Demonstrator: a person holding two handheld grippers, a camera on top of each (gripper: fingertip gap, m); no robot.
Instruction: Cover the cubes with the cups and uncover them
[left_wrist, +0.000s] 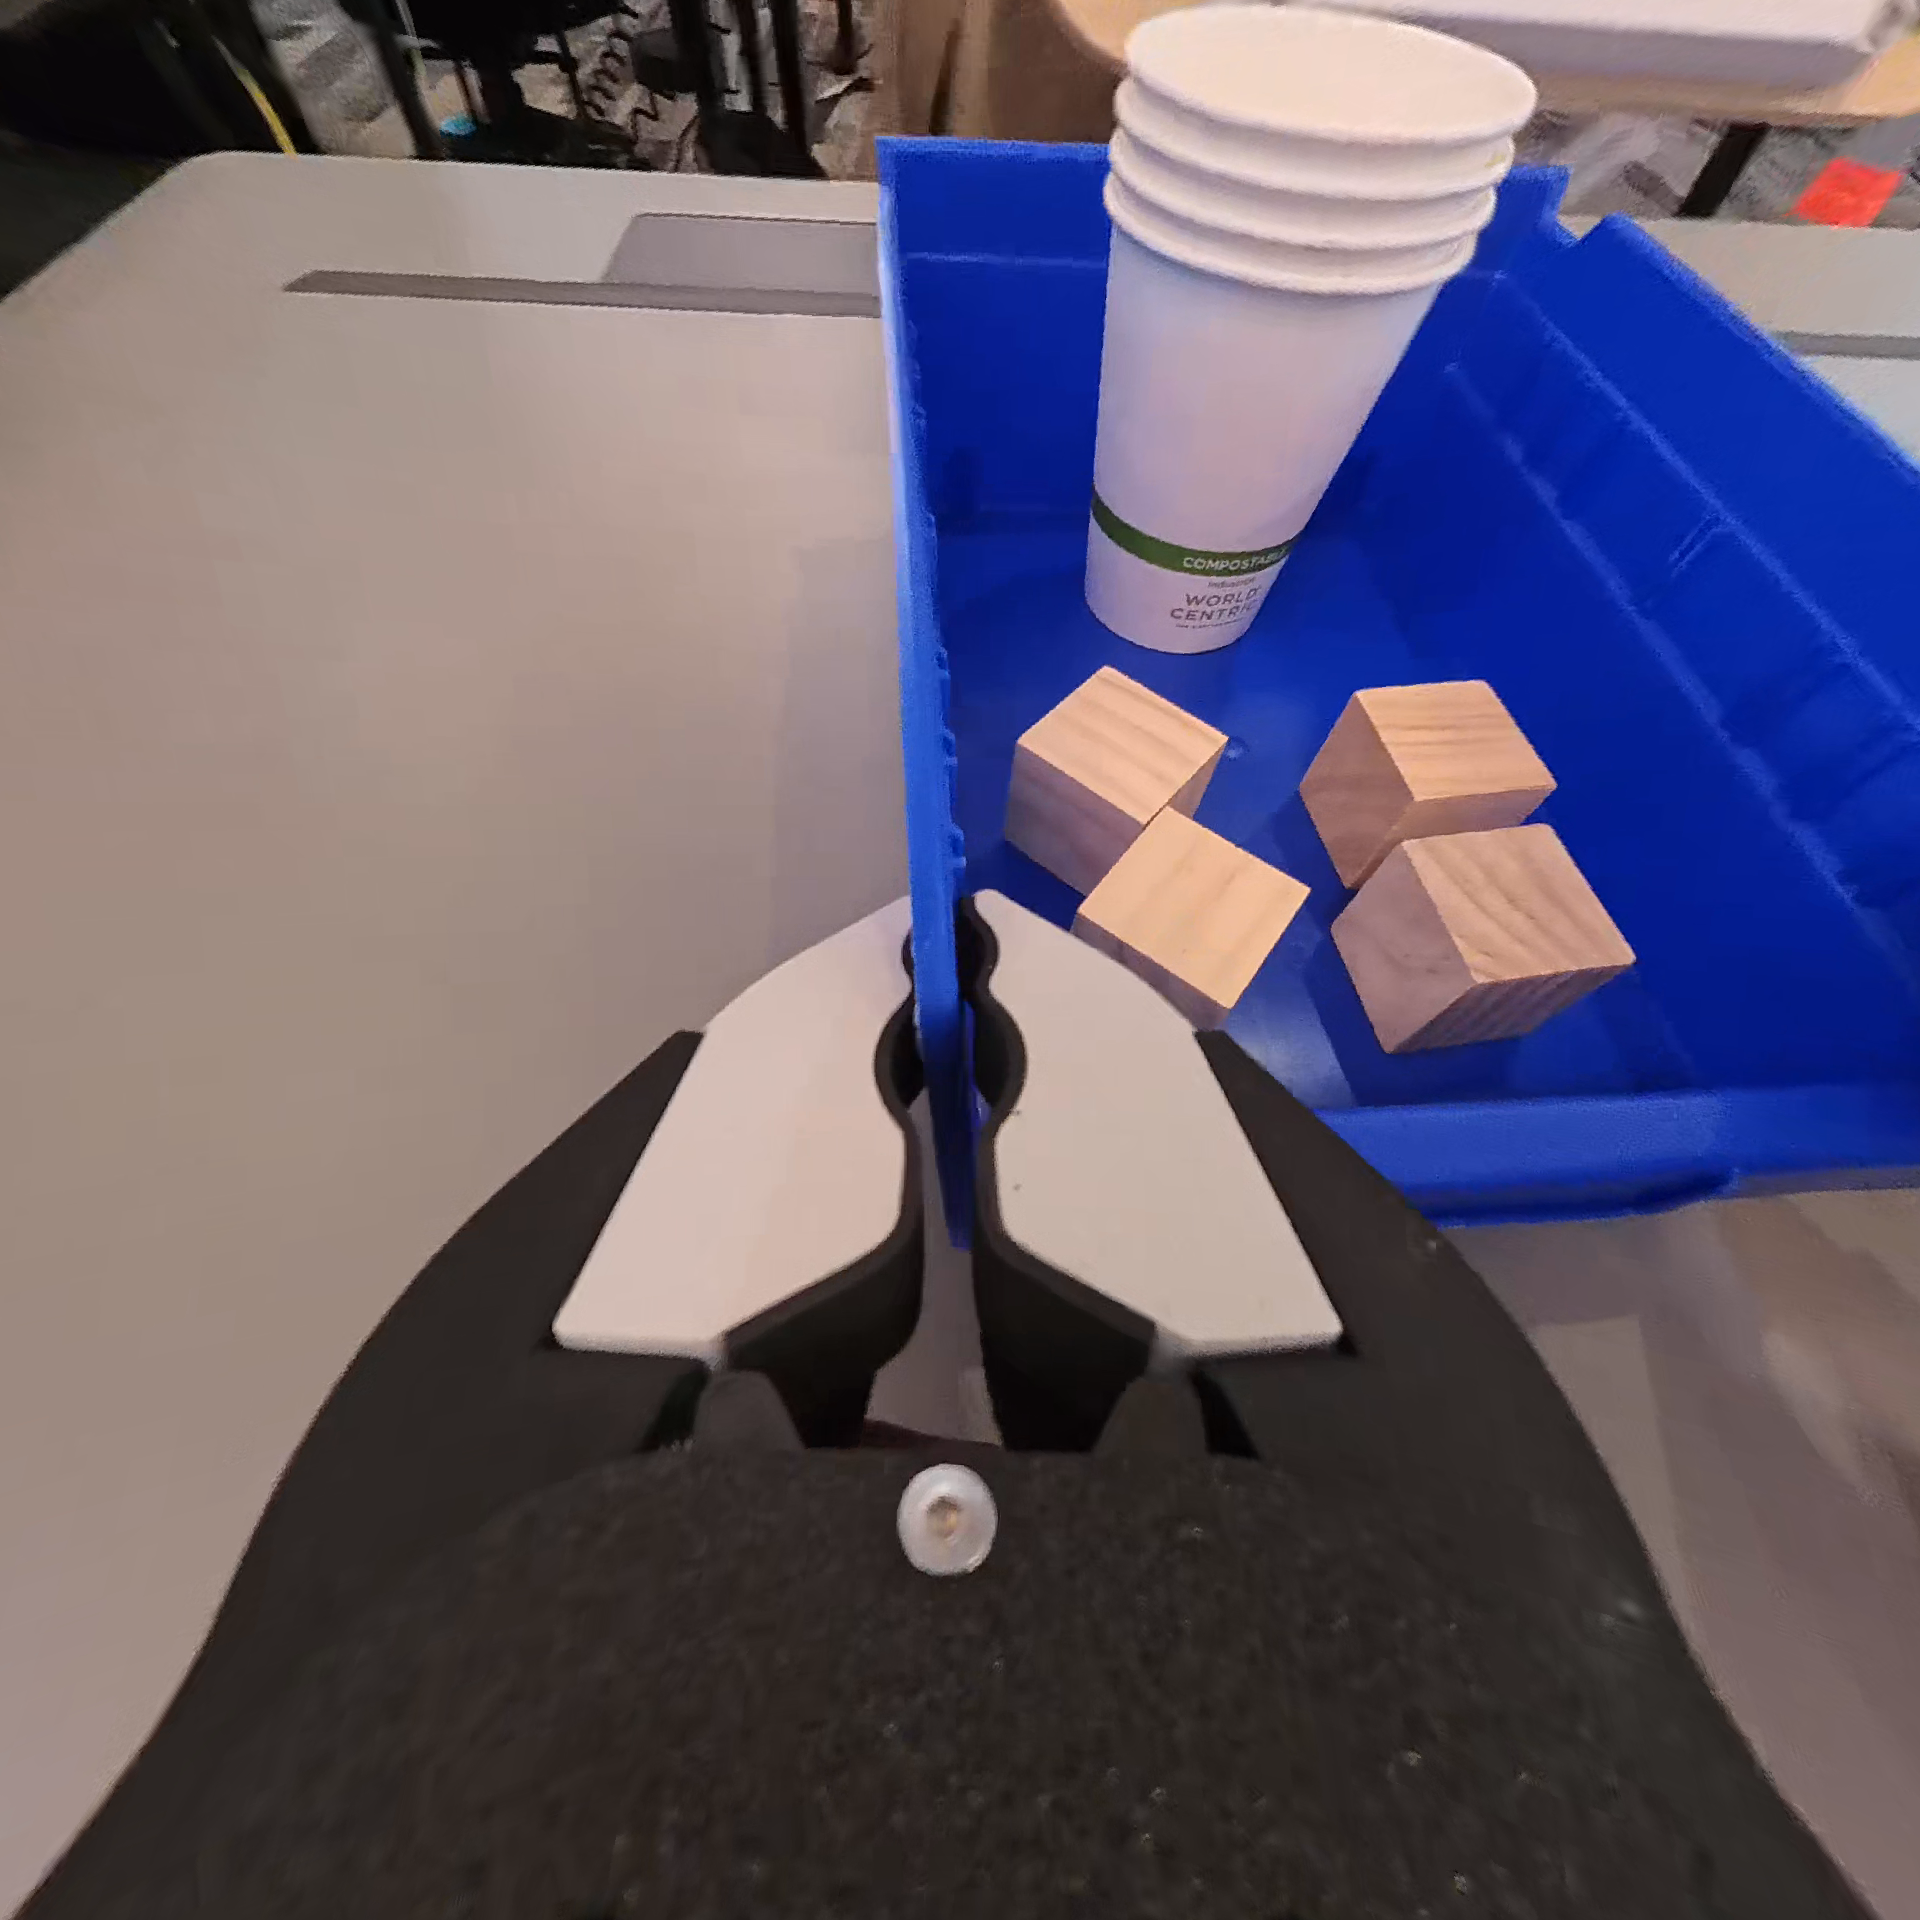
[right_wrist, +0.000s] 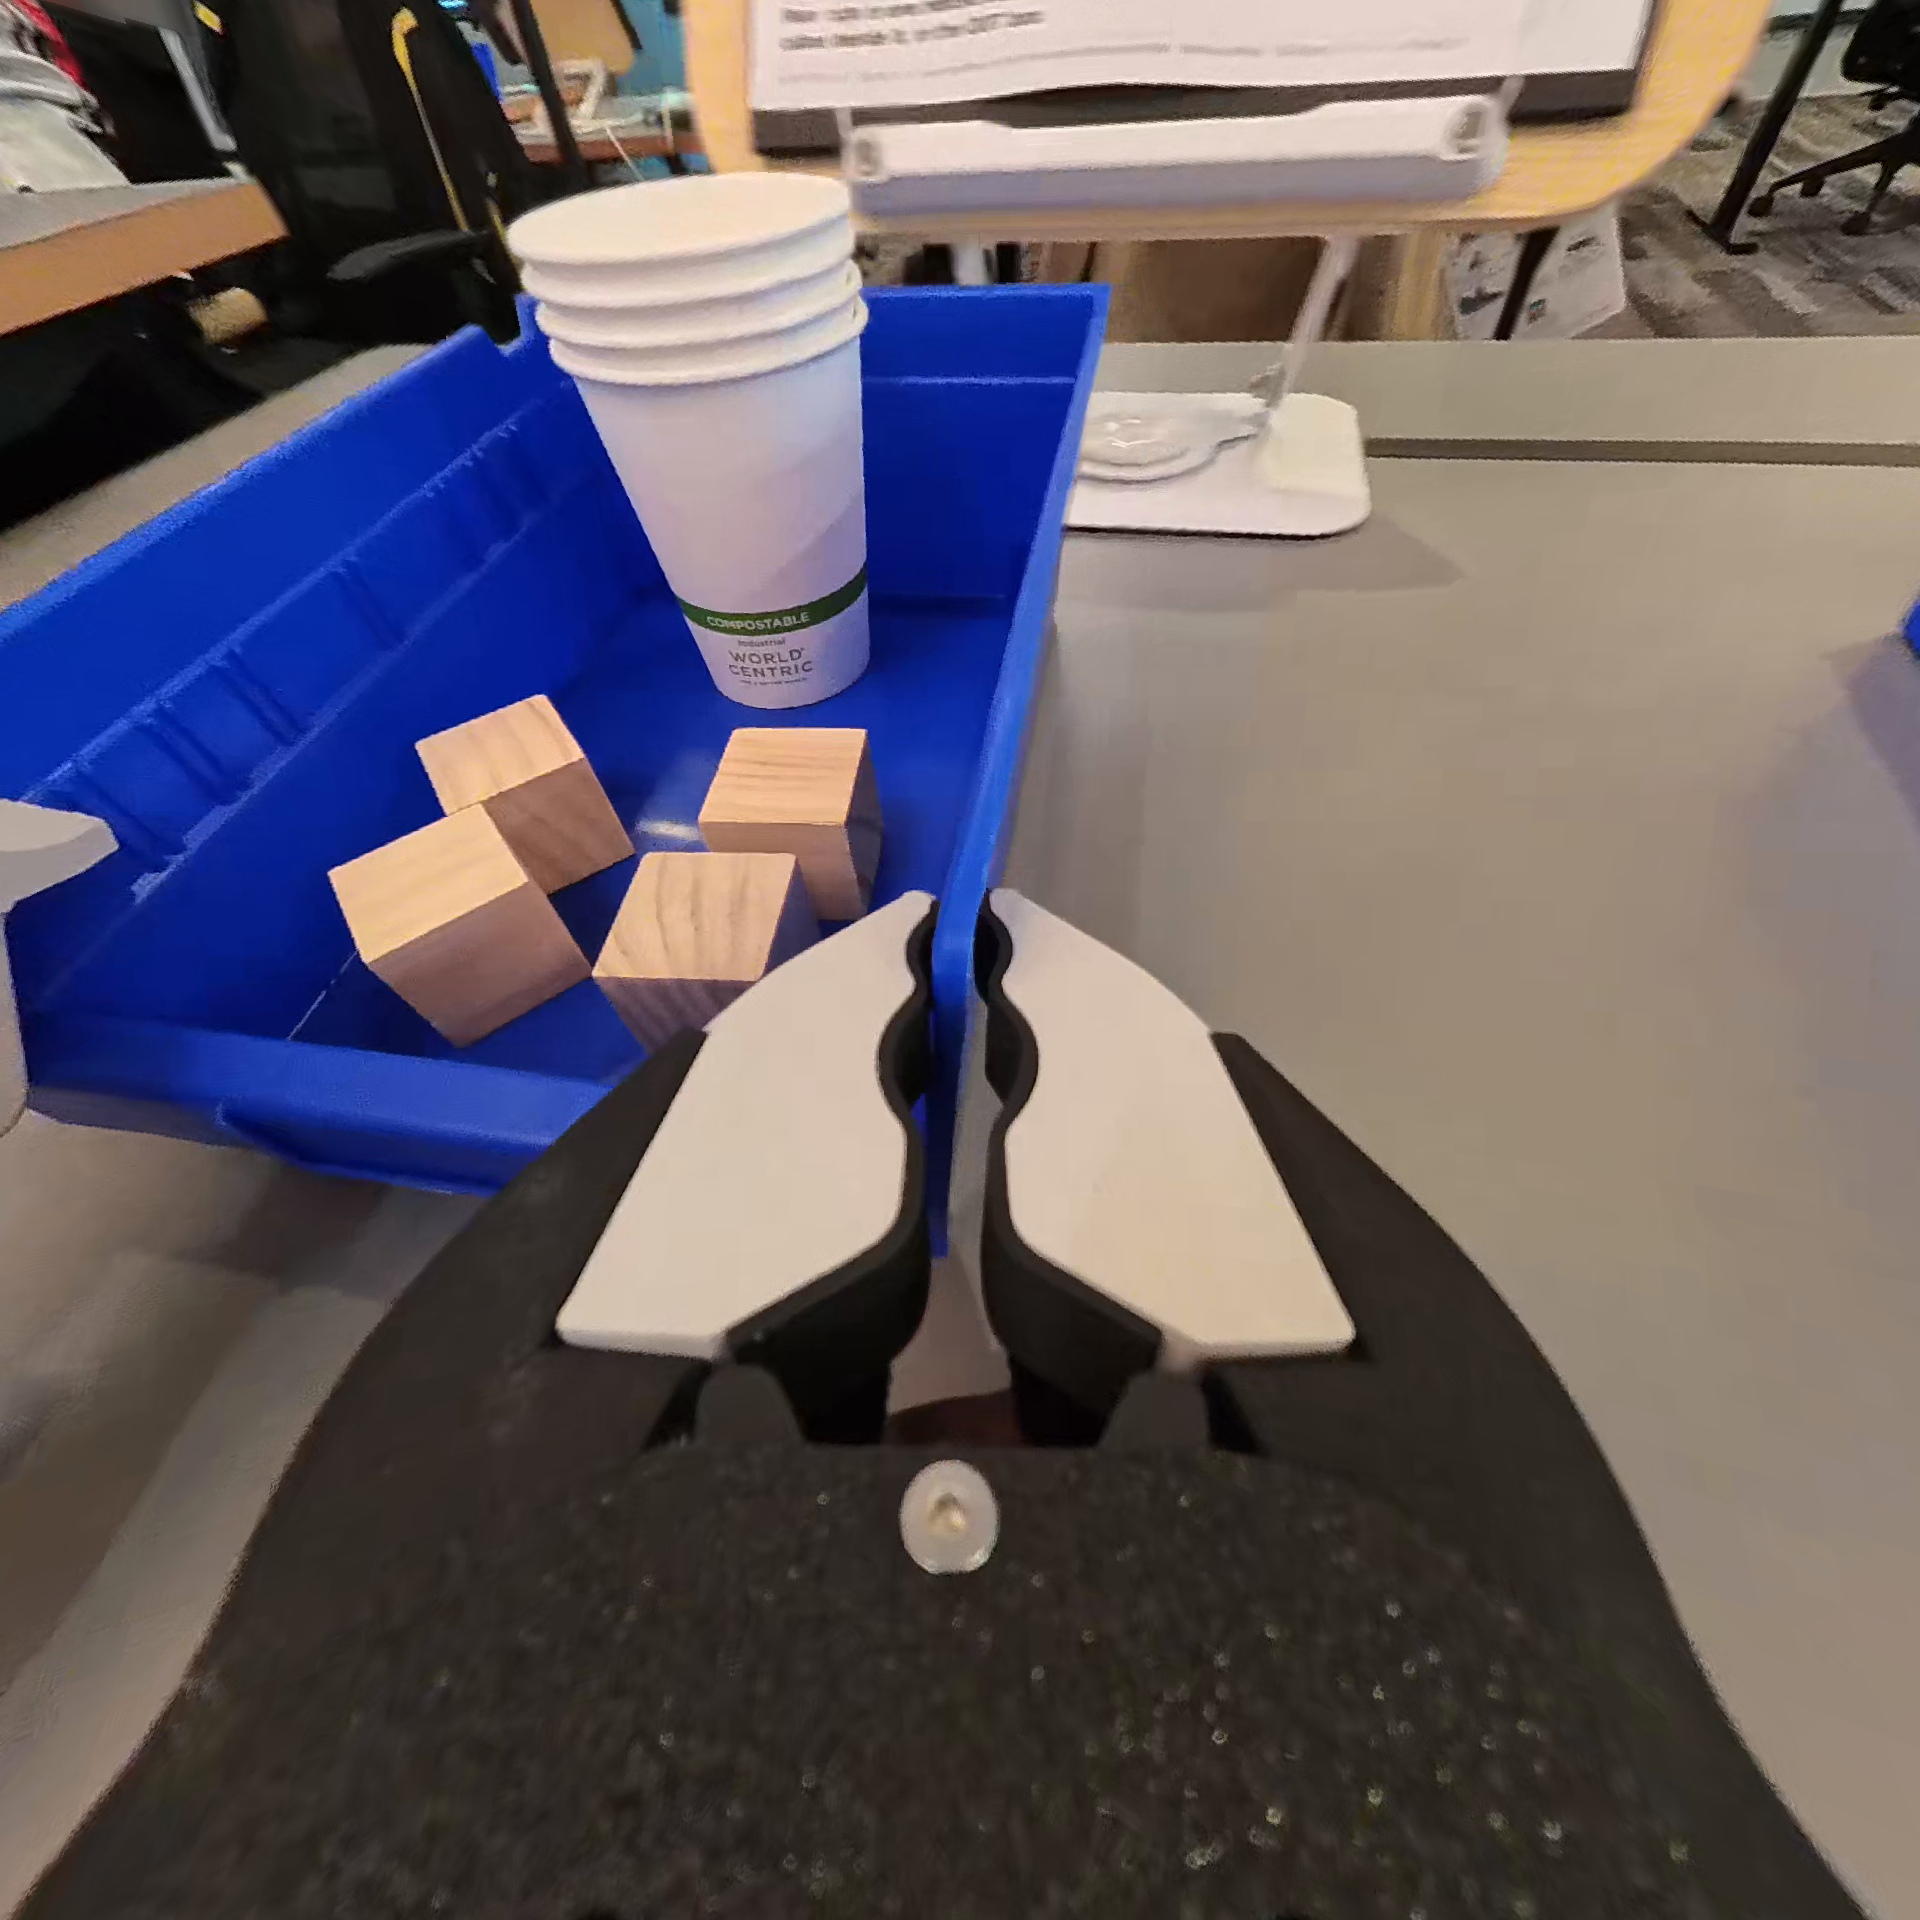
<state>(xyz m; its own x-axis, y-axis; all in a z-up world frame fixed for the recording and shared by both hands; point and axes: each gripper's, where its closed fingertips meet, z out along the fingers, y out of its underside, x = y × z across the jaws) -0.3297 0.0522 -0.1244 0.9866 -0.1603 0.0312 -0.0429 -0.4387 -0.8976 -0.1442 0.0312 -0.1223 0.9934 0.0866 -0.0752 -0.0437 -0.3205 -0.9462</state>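
A blue plastic bin (left_wrist: 1621, 499) holds a stack of white paper cups (left_wrist: 1247, 395) standing upright and several wooden cubes (left_wrist: 1112, 774) on its floor. My left gripper (left_wrist: 943, 925) is shut on the bin's left side wall near its front corner. In the right wrist view the bin (right_wrist: 260, 665) holds the same cup stack (right_wrist: 738, 457) and cubes (right_wrist: 457, 925). My right gripper (right_wrist: 958, 914) is shut on the bin's right side wall near its front corner. A bit of the left gripper (right_wrist: 47, 847) shows at the far left edge.
The bin rests on a grey table (left_wrist: 416, 623). A white stand base (right_wrist: 1226, 468) sits on the table behind and right of the bin. A wooden board with papers (right_wrist: 1195, 94) stands beyond. Chairs and desks are in the background.
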